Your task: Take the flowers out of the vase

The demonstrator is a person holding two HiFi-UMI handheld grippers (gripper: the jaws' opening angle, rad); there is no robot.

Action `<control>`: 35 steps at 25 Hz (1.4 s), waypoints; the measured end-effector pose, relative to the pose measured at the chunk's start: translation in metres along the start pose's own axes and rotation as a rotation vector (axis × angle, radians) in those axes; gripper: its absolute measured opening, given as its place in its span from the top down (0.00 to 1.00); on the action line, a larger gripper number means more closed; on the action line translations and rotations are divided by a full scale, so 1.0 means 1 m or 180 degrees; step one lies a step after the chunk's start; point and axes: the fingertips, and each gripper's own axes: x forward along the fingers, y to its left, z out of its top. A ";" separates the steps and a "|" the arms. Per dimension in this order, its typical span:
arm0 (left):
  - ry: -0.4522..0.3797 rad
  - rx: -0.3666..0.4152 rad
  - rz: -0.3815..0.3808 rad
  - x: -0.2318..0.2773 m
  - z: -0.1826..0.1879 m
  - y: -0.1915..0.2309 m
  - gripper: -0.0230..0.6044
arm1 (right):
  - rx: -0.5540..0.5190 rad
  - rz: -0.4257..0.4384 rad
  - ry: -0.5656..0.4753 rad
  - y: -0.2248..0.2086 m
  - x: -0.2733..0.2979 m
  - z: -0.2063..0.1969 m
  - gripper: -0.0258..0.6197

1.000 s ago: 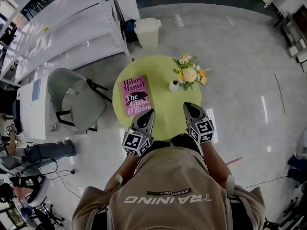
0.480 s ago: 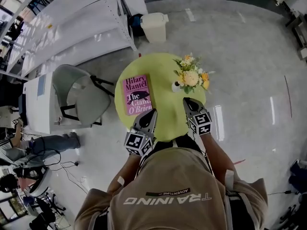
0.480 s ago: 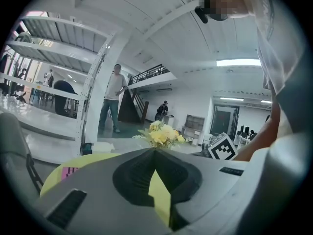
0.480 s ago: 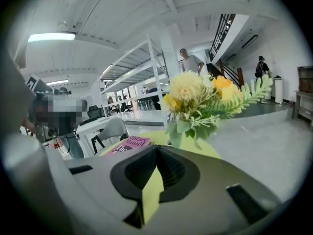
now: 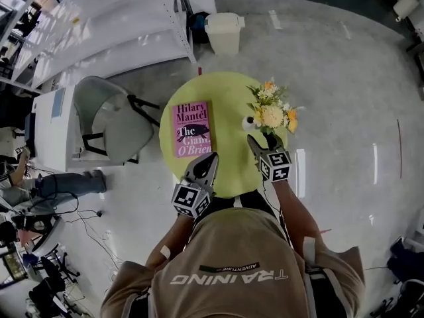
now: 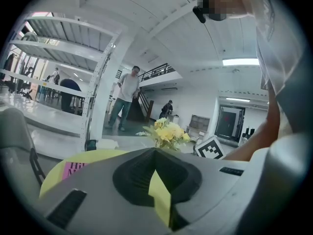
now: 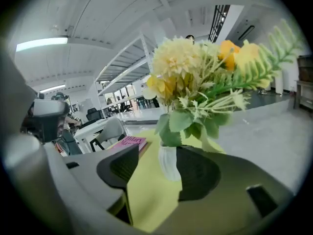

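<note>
Standing upright near the right edge of the round yellow-green table, the white vase is found with the flowers still in it. The right gripper is held low over the table. Its jaws are spread wide, having just been opening. The vase is seen in the gap at their tips, closer to the right-hand pad, and is not clamped. The left gripper is held near the table's near edge, jaws pressed together on nothing. A pink book is noted lying flat, left of the vase.

Book left of vase (on table)
</note>
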 end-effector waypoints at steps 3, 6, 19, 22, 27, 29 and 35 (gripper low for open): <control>0.0046 -0.0027 0.0047 -0.002 -0.004 0.006 0.96 | 0.0064 -0.0086 -0.0030 -0.012 0.015 0.005 0.58; 0.0092 -0.0054 0.0093 -0.005 -0.010 0.014 0.96 | 0.0168 -0.0158 -0.0099 -0.021 0.029 0.008 0.58; 0.0204 -0.0148 0.0192 -0.012 -0.023 0.043 0.96 | 0.0156 -0.0352 -0.0328 -0.033 0.066 0.025 0.77; 0.0236 -0.0160 0.0179 -0.013 -0.027 0.045 0.96 | 0.0117 -0.0412 -0.0370 -0.034 0.065 0.027 0.87; 0.0232 -0.0170 0.0170 -0.015 -0.029 0.044 0.96 | 0.0063 -0.0396 -0.0537 -0.029 0.055 0.041 0.90; 0.0229 -0.0175 0.0159 -0.015 -0.031 0.043 0.96 | 0.0038 -0.0353 -0.0622 -0.024 0.050 0.051 0.90; 0.0111 -0.0180 0.0099 -0.011 -0.026 0.035 0.96 | -0.0300 -0.0259 -0.0811 -0.006 0.026 0.098 0.91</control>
